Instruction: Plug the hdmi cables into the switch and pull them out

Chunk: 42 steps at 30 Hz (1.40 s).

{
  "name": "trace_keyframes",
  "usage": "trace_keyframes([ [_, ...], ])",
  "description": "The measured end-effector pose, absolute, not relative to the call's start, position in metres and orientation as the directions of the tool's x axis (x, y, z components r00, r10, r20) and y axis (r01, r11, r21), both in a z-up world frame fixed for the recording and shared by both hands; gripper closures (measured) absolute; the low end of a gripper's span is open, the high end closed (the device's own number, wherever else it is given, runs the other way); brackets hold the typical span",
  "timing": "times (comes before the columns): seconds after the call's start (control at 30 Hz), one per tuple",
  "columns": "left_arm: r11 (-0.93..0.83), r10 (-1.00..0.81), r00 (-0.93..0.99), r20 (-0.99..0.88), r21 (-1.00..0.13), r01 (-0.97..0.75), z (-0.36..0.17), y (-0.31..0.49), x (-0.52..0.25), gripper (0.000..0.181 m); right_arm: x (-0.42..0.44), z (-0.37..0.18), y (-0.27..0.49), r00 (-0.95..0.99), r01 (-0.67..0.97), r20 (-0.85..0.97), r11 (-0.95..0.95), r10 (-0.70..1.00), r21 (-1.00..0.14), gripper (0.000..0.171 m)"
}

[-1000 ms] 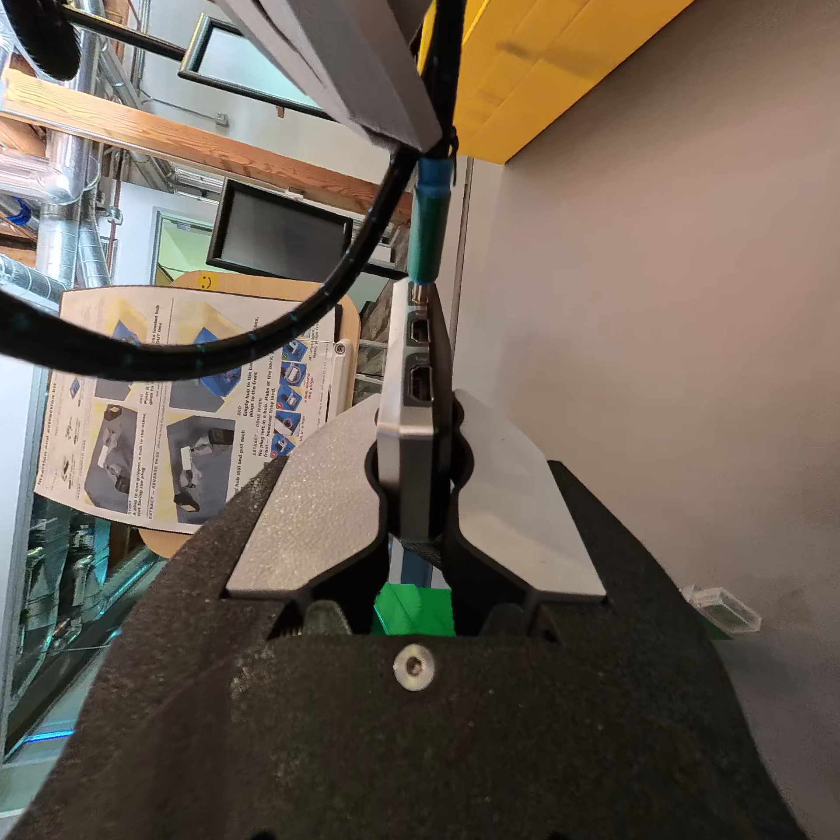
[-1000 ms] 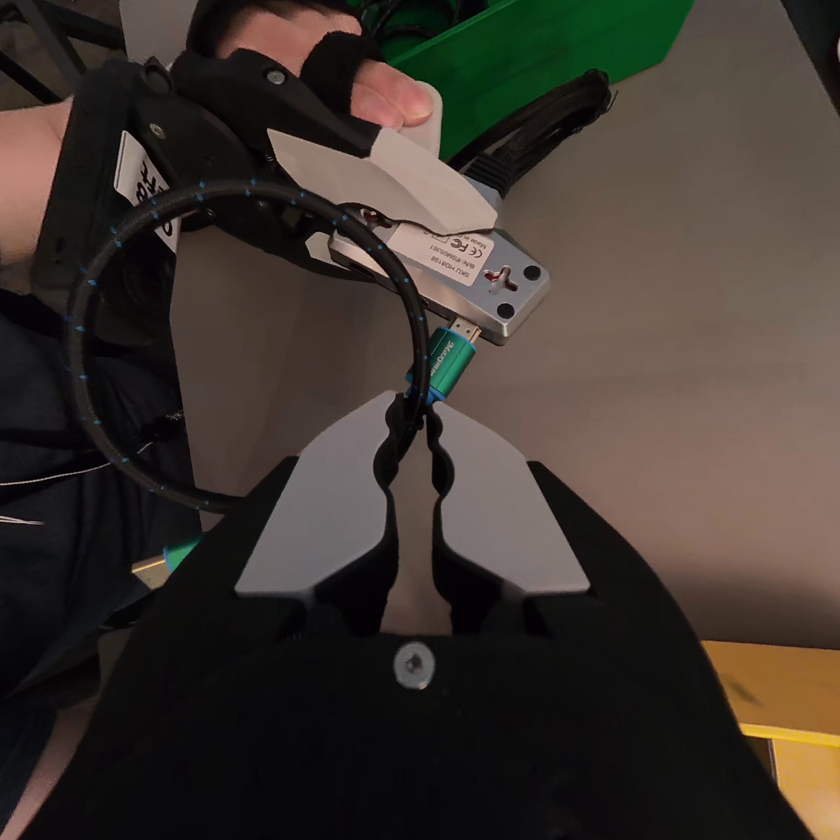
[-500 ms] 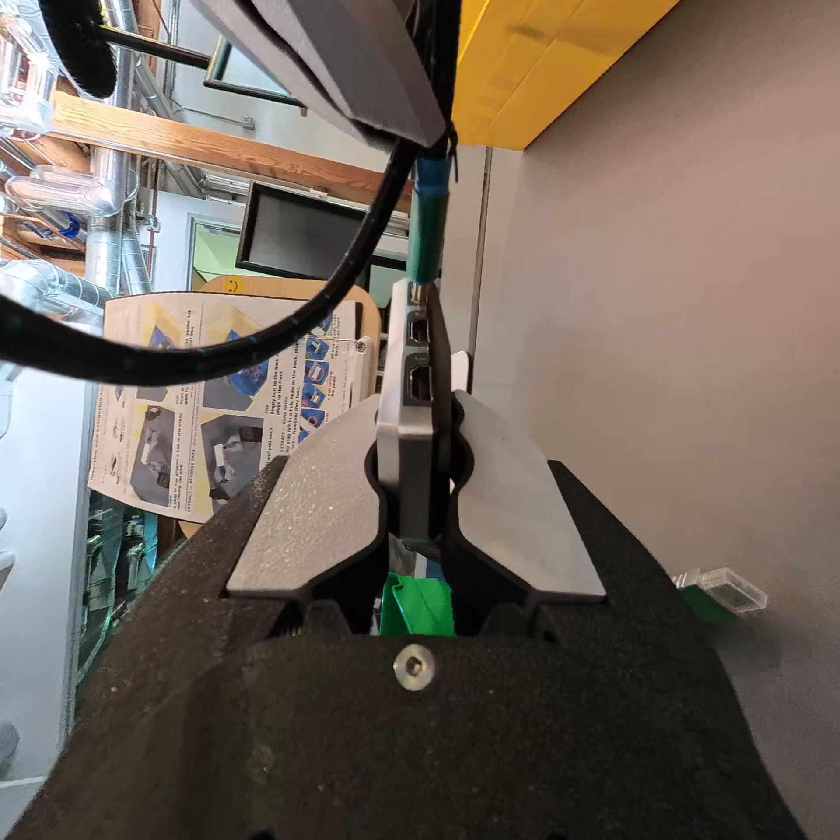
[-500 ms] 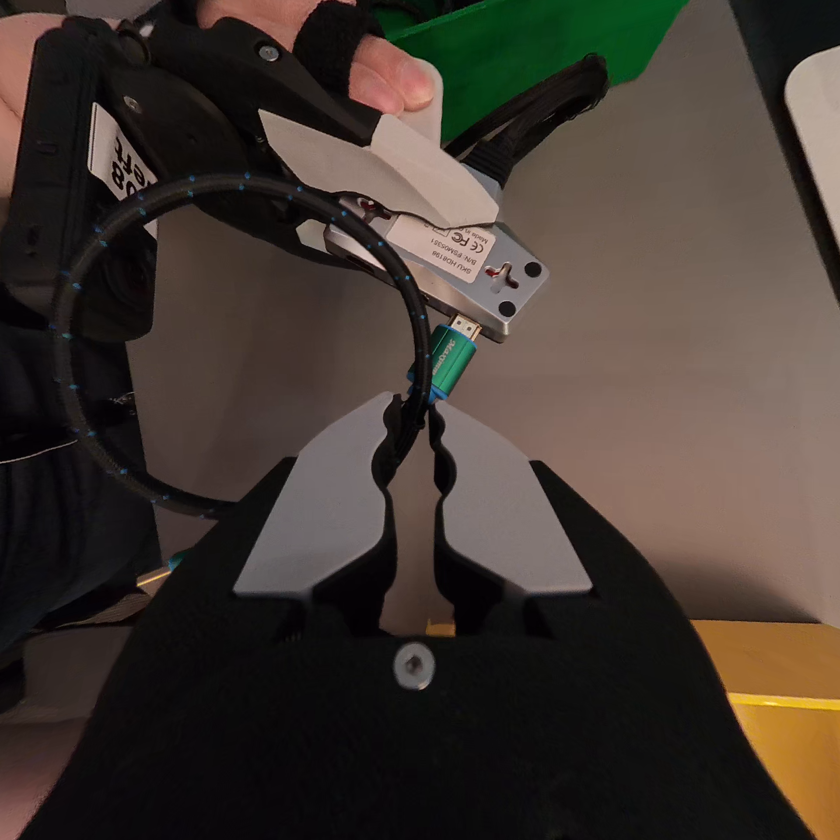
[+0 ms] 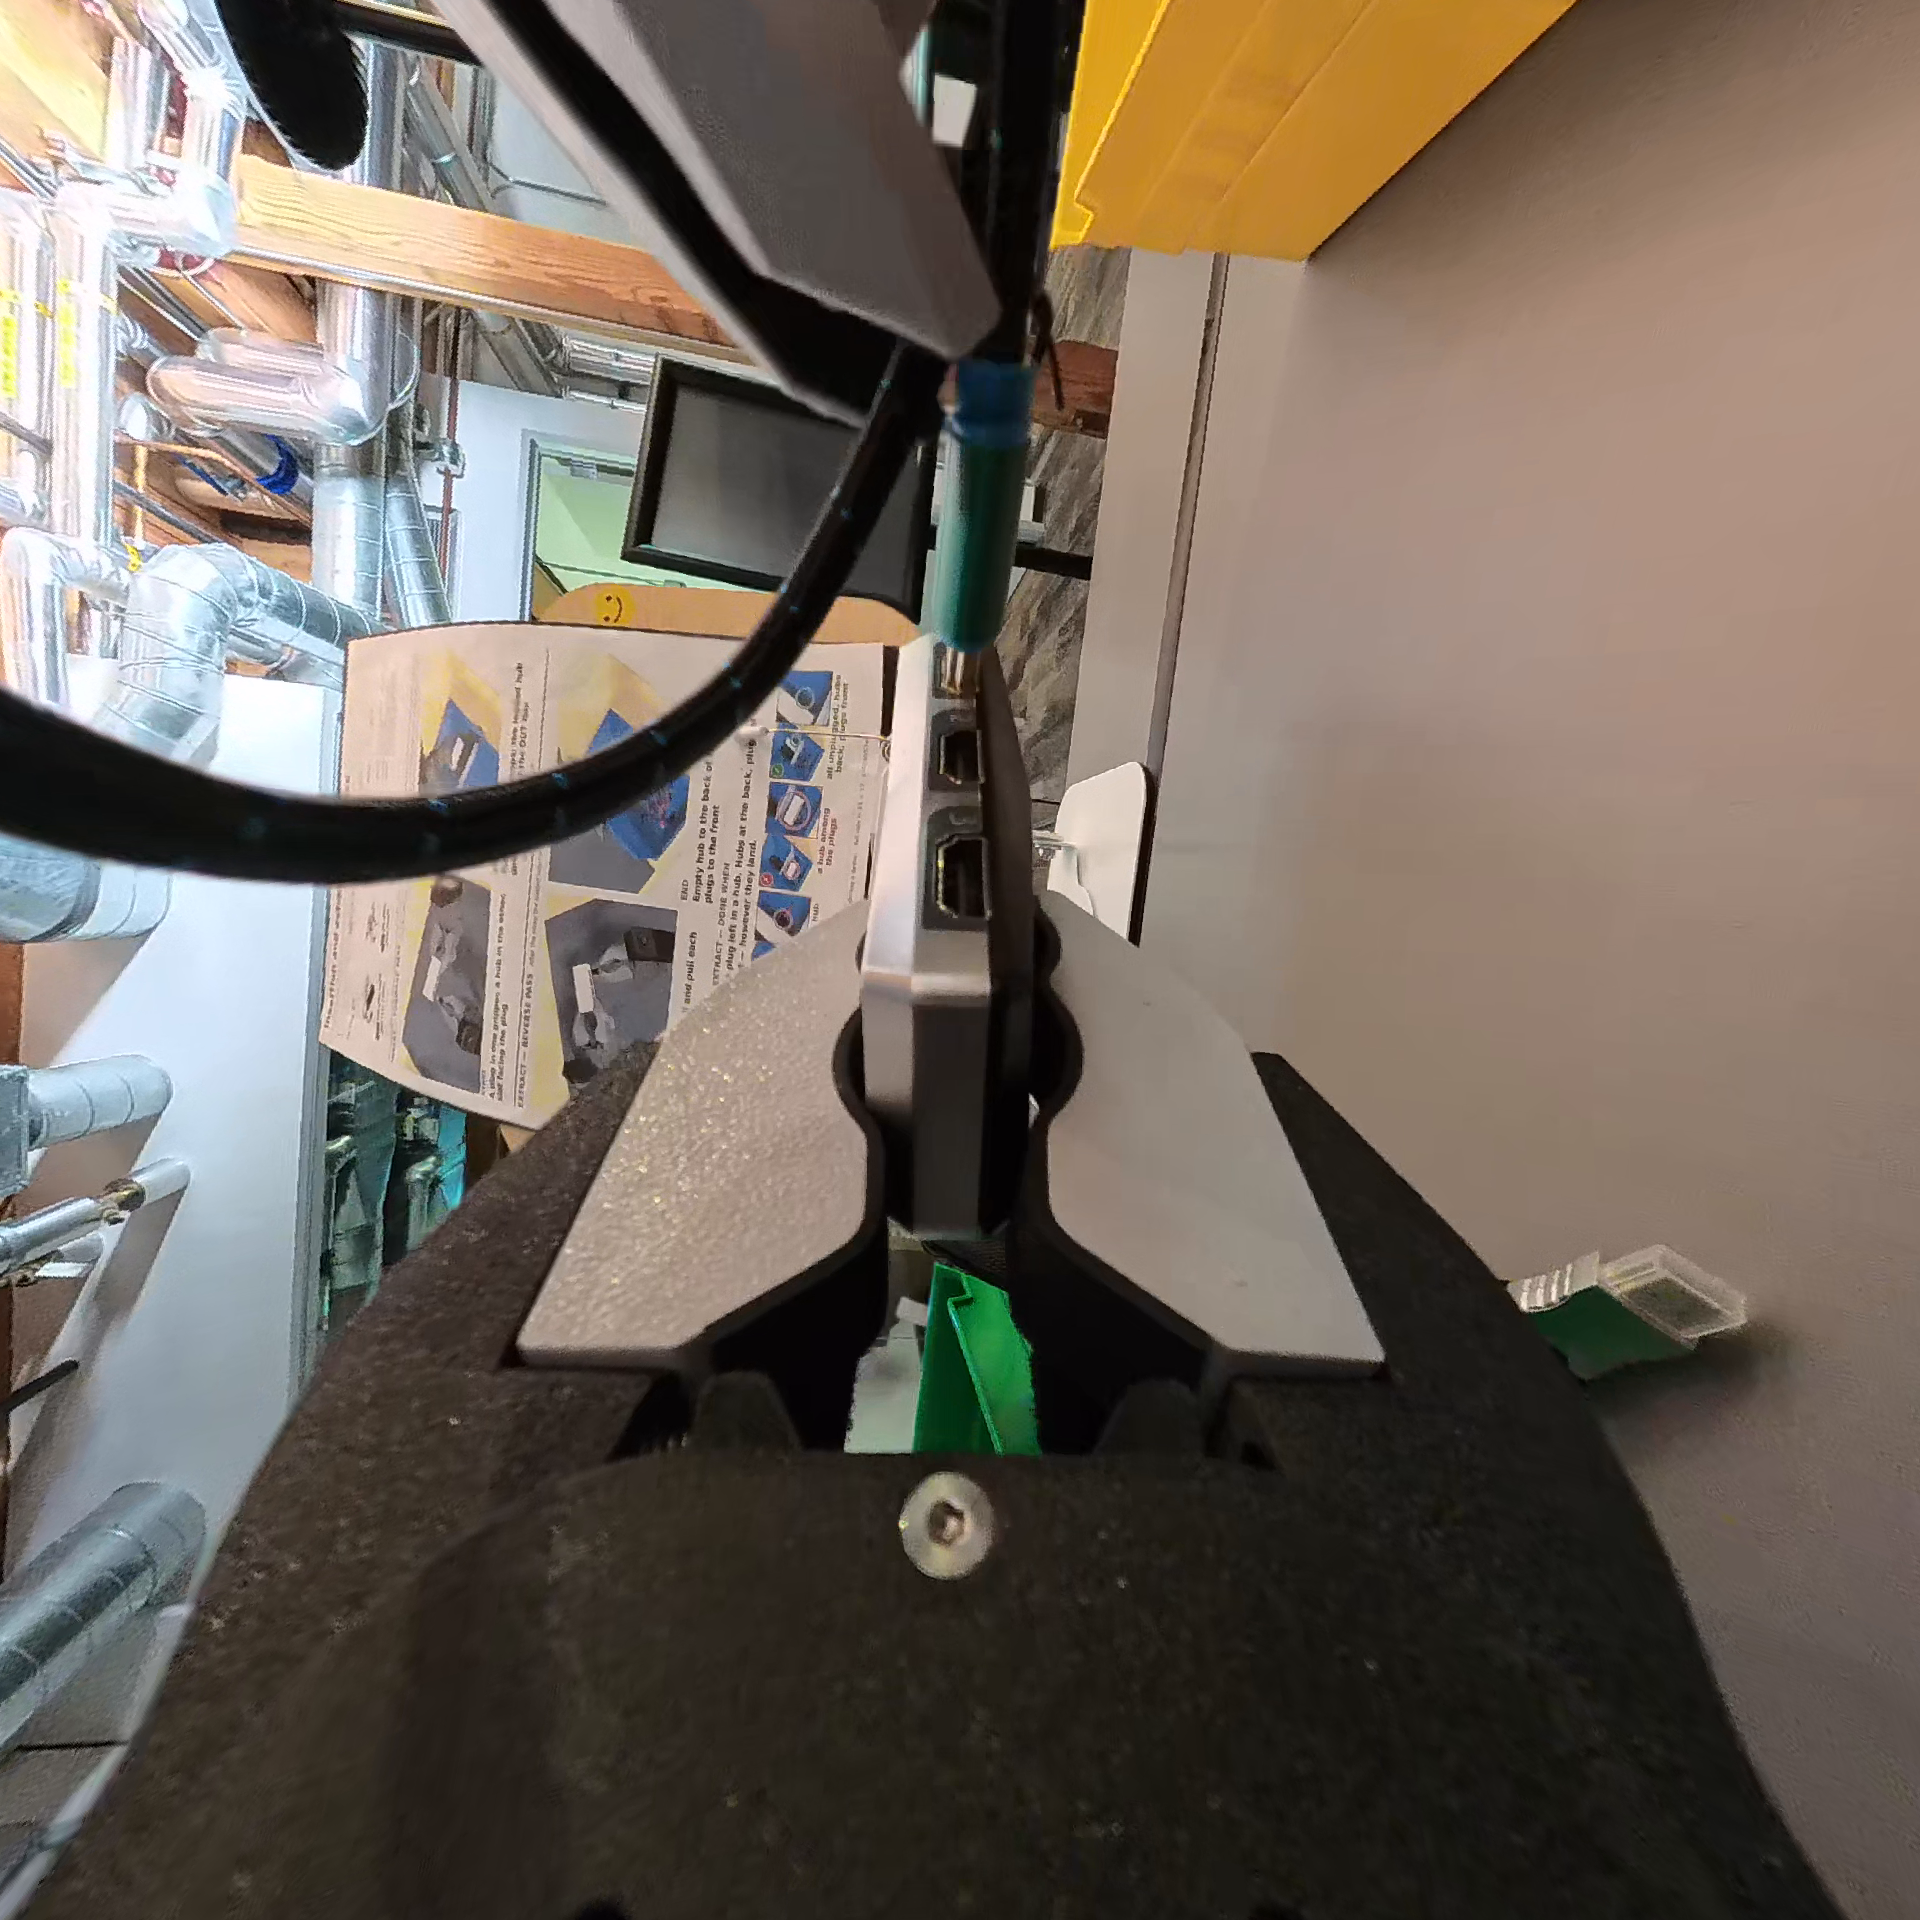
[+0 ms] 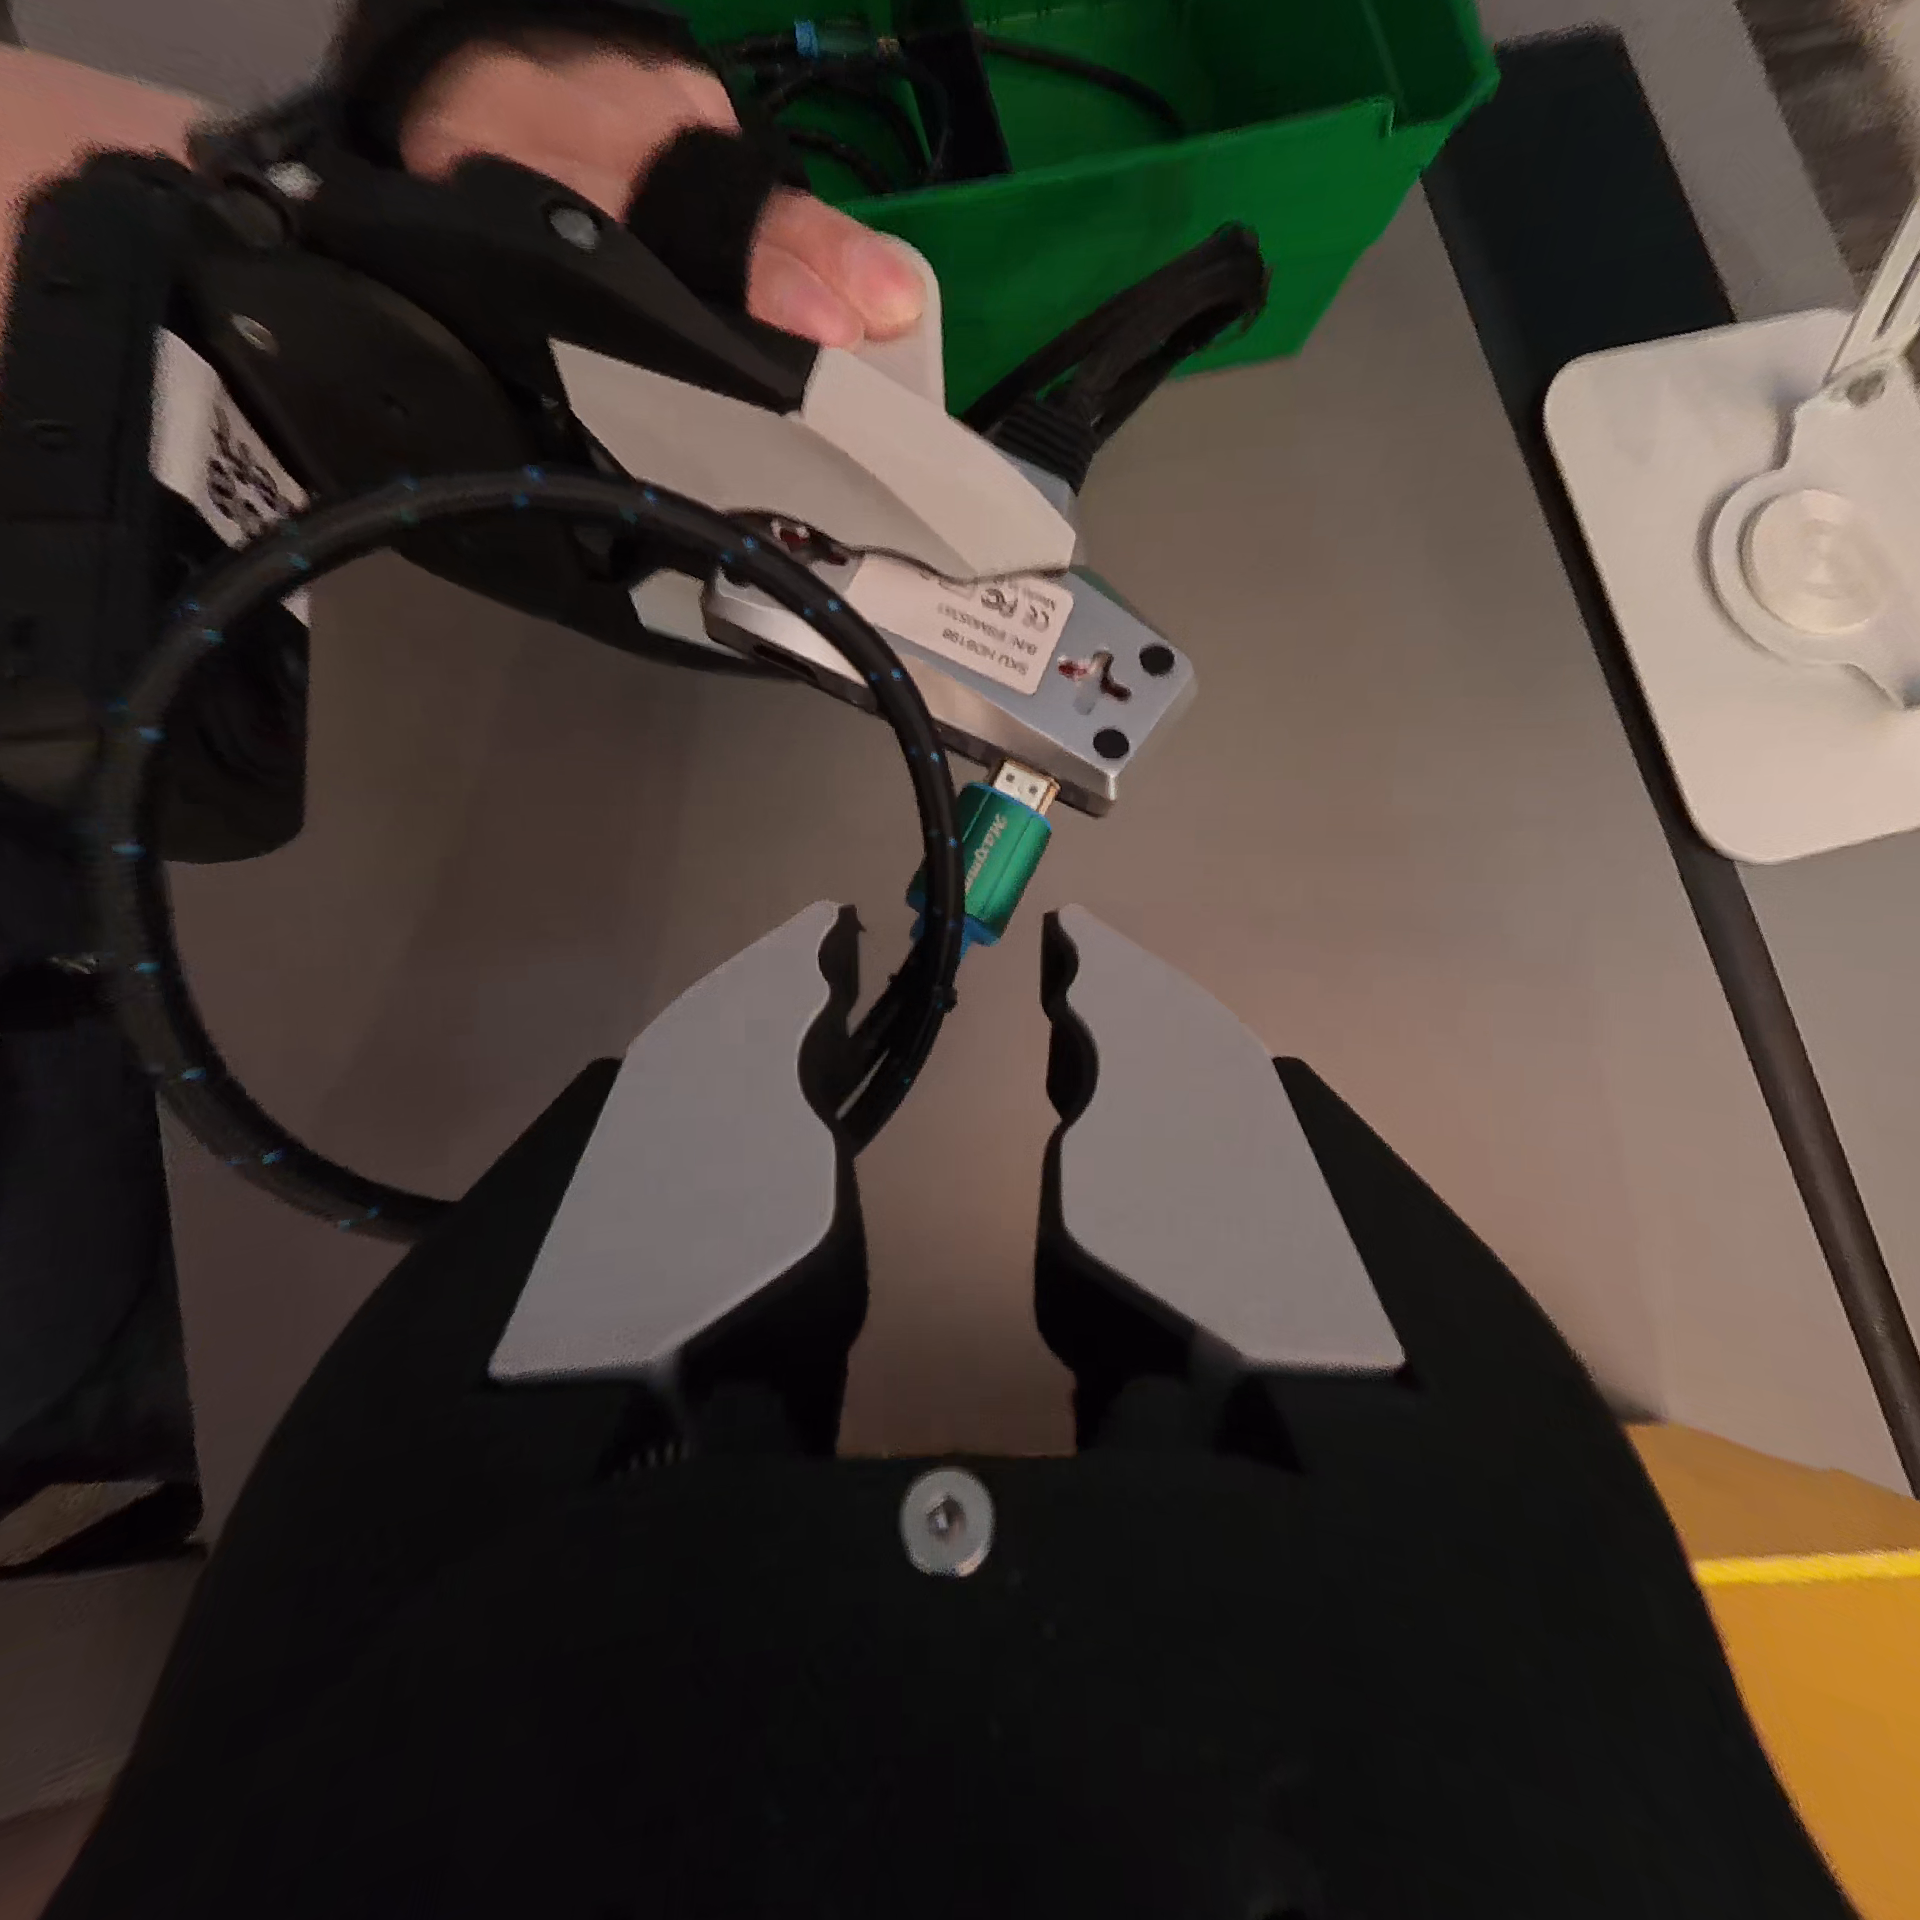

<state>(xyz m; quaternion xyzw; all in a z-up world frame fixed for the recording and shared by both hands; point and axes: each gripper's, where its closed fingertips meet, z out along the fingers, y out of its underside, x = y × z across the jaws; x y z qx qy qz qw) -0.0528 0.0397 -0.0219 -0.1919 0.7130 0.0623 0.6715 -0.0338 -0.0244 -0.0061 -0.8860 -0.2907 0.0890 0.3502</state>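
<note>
My left gripper [image 5: 951,935] is shut on the silver HDMI switch [image 5: 930,997] and holds it edge-on above the grey table; two empty ports face me. A green HDMI plug [image 5: 977,540] sits in the switch's far port. In the right wrist view the plug [image 6: 997,842] shows its gold tip partly out of the switch [image 6: 1101,696]. My right gripper [image 6: 945,920] is open just behind the plug. The black braided cable [image 6: 914,997] runs loose between its fingers and loops left. The left gripper's pale fingers [image 6: 831,457] clamp the switch.
A green bin [image 6: 1143,208] with cables stands behind the switch, and a thick black cable [image 6: 1143,332] runs from the switch toward it. A white stand base [image 6: 1766,582] lies right. A yellow bin [image 5: 1299,125] and a small green clear-capped part [image 5: 1631,1320] are on the table. The tips of one gripper are about 8 cm away from the tips of the other.
My right gripper, shut on the cable just behind the green plug, has opened and let it go. The left gripper still holds the switch; both views have shifted slightly.
</note>
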Motion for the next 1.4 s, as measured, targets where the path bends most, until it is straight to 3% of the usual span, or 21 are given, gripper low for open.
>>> trace_keyframes([
  [0.17,0.9,-0.268,0.002,-0.963,-0.251,-0.357,-0.017,0.046,-0.054,0.158,-0.034,0.057,-0.01,0.817,0.361,0.156,-0.281,0.556,-0.889,0.13],
  [0.23,0.886,-0.309,0.029,-0.951,-0.299,-0.354,-0.011,0.049,-0.055,0.159,-0.021,0.077,-0.008,0.849,0.305,0.184,-0.175,0.494,-0.936,0.129],
  [0.3,0.868,-0.358,0.065,-0.932,-0.357,-0.345,-0.004,0.052,-0.058,0.159,-0.001,0.086,-0.001,0.887,0.287,0.226,-0.096,0.403,-0.953,0.118],
  [0.4,0.849,-0.404,0.12,-0.907,-0.421,-0.32,0.009,0.056,-0.062,0.159,0.017,0.089,0.006,0.89,0.339,0.326,0.017,0.32,-0.941,0.112],
  [0.53,0.847,-0.419,0.141,-0.897,-0.442,-0.296,0.015,0.055,-0.064,0.159,0.011,0.102,-0.003,0.846,0.434,0.454,0.133,0.278,-0.891,0.117],
  [0.77,0.849,-0.427,0.135,-0.894,-0.448,-0.279,0.015,0.051,-0.063,0.159,-0.001,0.116,-0.022,0.777,0.536,0.585,0.242,0.234,-0.809,0.171],
  [1.27,0.85,-0.432,0.129,-0.892,-0.451,-0.272,0.016,0.048,-0.062,0.159,-0.032,0.125,-0.042,0.701,0.532,0.646,0.381,0.301,-0.756,0.171],
  [1.4,0.848,-0.435,0.129,-0.891,-0.454,-0.274,0.015,0.049,-0.062,0.159,-0.026,0.129,-0.04,0.732,0.516,0.628,0.388,0.264,-0.764,0.156],
])
